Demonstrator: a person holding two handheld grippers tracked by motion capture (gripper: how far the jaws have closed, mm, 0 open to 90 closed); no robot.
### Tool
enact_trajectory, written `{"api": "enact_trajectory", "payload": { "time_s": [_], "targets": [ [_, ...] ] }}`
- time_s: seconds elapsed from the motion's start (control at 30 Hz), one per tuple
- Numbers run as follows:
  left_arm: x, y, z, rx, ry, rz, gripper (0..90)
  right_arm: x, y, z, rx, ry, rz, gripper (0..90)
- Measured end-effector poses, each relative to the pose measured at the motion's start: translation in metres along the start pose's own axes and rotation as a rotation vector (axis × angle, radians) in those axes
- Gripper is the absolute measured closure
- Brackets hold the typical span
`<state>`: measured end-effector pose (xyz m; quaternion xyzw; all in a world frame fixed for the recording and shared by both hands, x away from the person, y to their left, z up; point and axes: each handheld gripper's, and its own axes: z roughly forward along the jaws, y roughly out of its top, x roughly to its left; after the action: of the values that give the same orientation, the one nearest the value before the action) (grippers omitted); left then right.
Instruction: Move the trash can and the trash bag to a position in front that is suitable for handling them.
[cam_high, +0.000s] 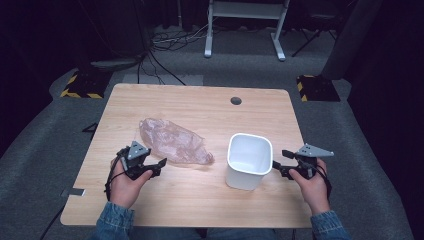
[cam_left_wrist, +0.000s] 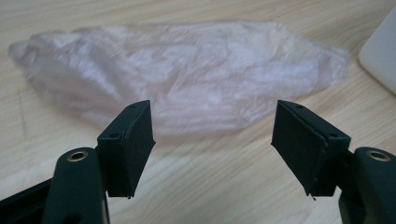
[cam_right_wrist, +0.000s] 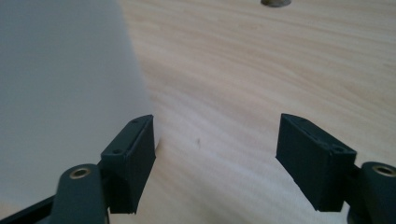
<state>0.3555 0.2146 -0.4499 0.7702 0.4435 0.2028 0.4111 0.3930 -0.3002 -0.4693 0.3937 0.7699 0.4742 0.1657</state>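
A crumpled, translucent pink plastic bag (cam_high: 174, 141) lies flat on the wooden table (cam_high: 200, 200), left of centre. To its right stands an upright white bin (cam_high: 248, 161), with nothing inside. My left gripper (cam_high: 156, 167) is open just beside the bag's near-left edge; in the left gripper view the bag (cam_left_wrist: 187, 84) stretches across beyond the spread jaws, nothing between them. My right gripper (cam_high: 280, 161) is open close to the bin's right side. In the right gripper view the bin's white wall (cam_right_wrist: 65, 93) stands by the left jaw, bare wood between the pads.
A round cable hole (cam_high: 236, 100) sits near the table's far edge. The bin's corner (cam_left_wrist: 380, 56) shows at the right of the left gripper view. Beyond the table are a white desk frame (cam_high: 245, 25), floor cables and yellow-black striped bases (cam_high: 82, 85).
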Motion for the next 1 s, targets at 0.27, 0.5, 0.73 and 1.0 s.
{"api": "enact_trajectory", "payload": {
  "time_s": [0.27,0.5,0.73,1.0],
  "targets": [
    [-0.001,-0.006,0.003,0.054,0.08,0.041,28.4,-0.001,0.015,0.039,0.056,0.001,-0.031,29.3],
    [0.0,-0.011,0.006,0.055,0.065,0.021,27.7,0.014,0.016,0.06,0.076,0.05,-0.05,31.0],
    [-0.017,-0.012,0.014,0.072,0.03,0.039,27.4,0.047,0.016,0.078,0.09,0.102,-0.091,30.5],
    [-0.019,-0.012,0.015,0.083,0.02,0.049,26.9,0.069,0.01,0.081,0.144,0.076,-0.097,31.7]
  ]
}}
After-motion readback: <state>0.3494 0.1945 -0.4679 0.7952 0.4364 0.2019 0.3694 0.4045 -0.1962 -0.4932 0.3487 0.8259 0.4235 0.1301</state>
